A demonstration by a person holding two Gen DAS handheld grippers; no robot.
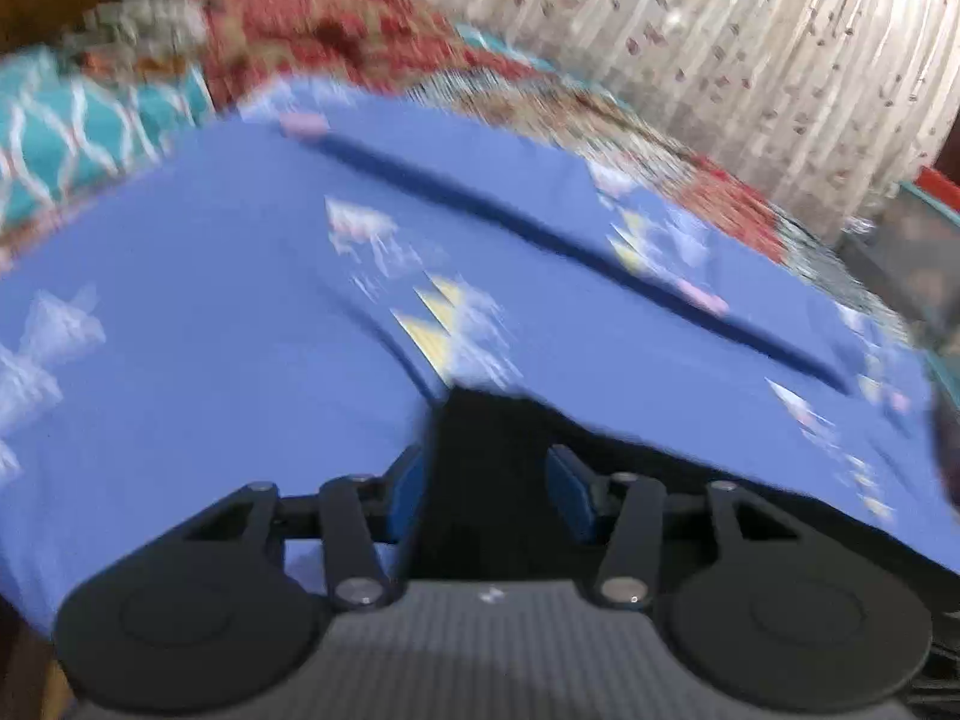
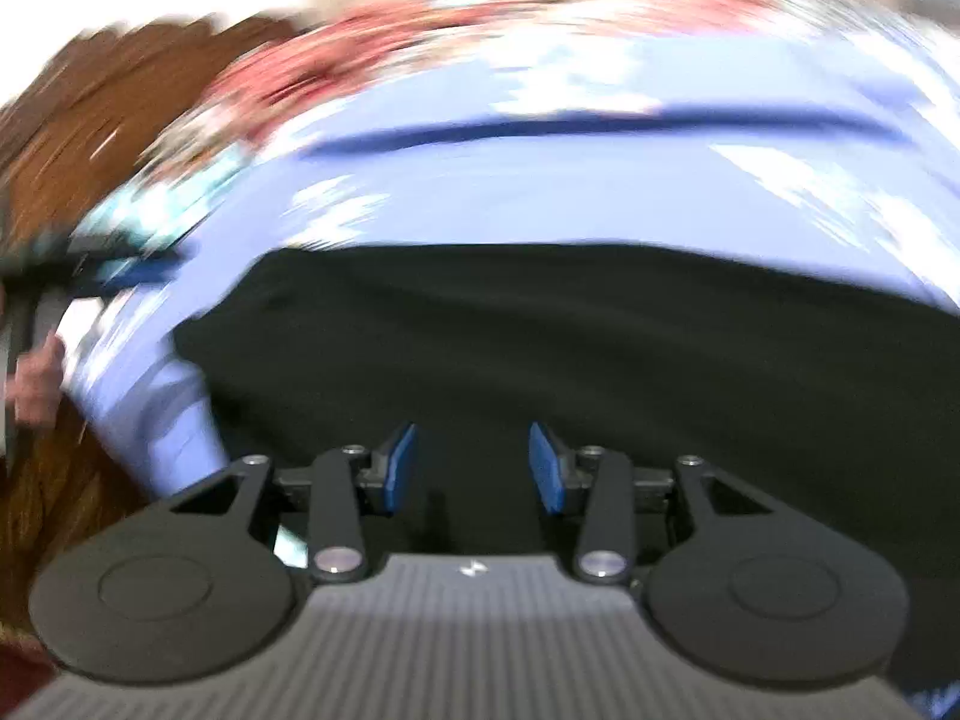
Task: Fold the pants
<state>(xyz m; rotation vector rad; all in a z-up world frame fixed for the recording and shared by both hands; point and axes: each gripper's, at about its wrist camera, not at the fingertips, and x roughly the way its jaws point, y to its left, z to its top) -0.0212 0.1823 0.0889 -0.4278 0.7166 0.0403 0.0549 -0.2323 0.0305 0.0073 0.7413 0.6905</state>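
Black pants (image 2: 570, 330) lie along the near edge of a bed covered by a blue printed sheet (image 1: 210, 300). The left tool (image 1: 489, 480) grips a fold of them; the right tool (image 2: 471, 465) hovers above, pads apart.

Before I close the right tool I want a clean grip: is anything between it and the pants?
Nothing visible. The black pants lie directly under the open right tool on the blue sheet.
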